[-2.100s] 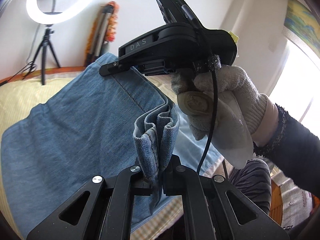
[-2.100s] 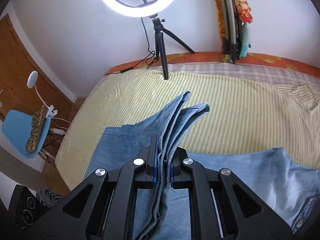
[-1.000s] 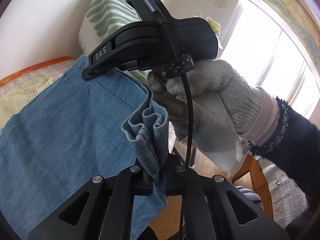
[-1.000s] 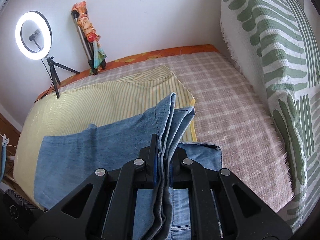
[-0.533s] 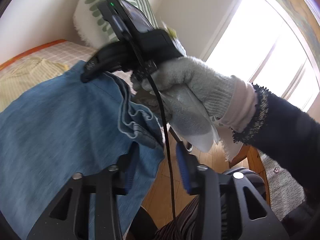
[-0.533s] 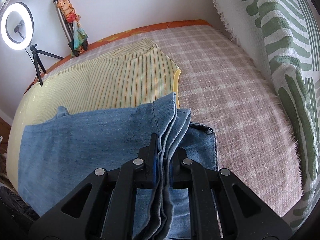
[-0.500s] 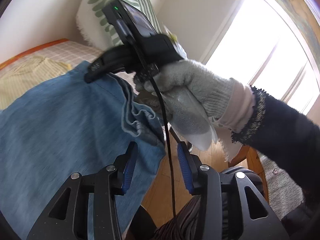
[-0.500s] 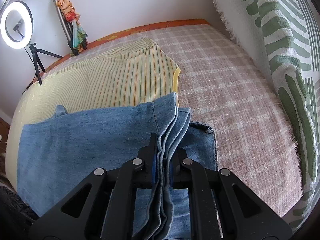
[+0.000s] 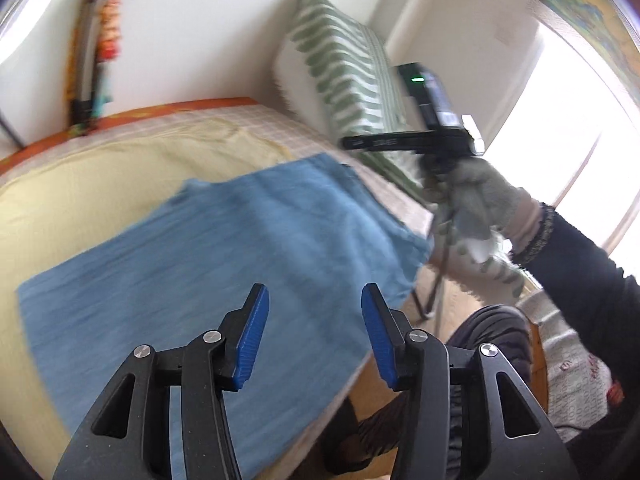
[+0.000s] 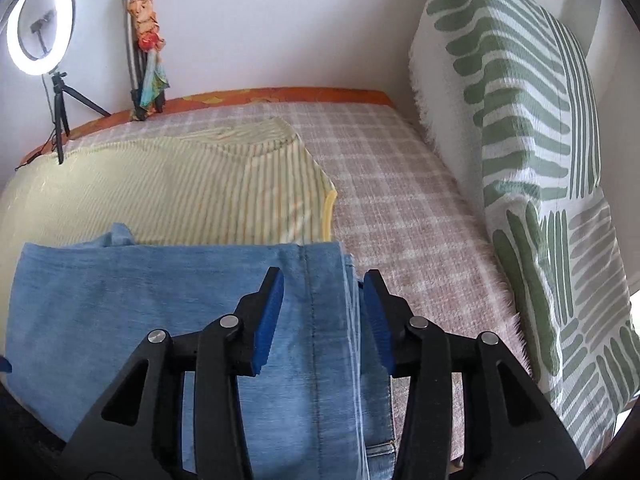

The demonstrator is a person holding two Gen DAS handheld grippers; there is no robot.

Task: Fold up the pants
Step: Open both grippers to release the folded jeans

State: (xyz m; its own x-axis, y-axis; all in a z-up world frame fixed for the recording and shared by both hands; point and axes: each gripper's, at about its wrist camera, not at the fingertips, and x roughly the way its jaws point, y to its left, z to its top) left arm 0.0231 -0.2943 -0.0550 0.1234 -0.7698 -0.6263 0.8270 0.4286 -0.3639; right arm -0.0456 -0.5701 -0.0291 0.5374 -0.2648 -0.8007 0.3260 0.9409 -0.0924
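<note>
The blue jeans (image 9: pixel 224 248) lie folded flat on the bed, with the stitched edge (image 10: pixel 312 320) toward the pillow side. My left gripper (image 9: pixel 313 300) hovers over the near part of the denim; its jaws are opening and nothing is between the blue pads. My right gripper (image 10: pixel 323 280) stands over the folded edge, jaws opening. That denim edge lies between the pads, which do not press on it. In the left wrist view a gloved hand (image 9: pixel 476 204) holds the right gripper beyond the jeans' far corner.
A green-patterned pillow (image 10: pixel 520 160) stands along the right side of the bed. A yellow striped sheet (image 10: pixel 180 184) and a plaid blanket (image 10: pixel 400 200) cover the mattress. A ring light on a tripod (image 10: pixel 40 20) stands at the far left. The bed edge (image 9: pixel 360 364) drops to the floor.
Both grippers have let go of the bunched denim and opened. The left one has pulled back along the bed, and the jeans now lie flat.
</note>
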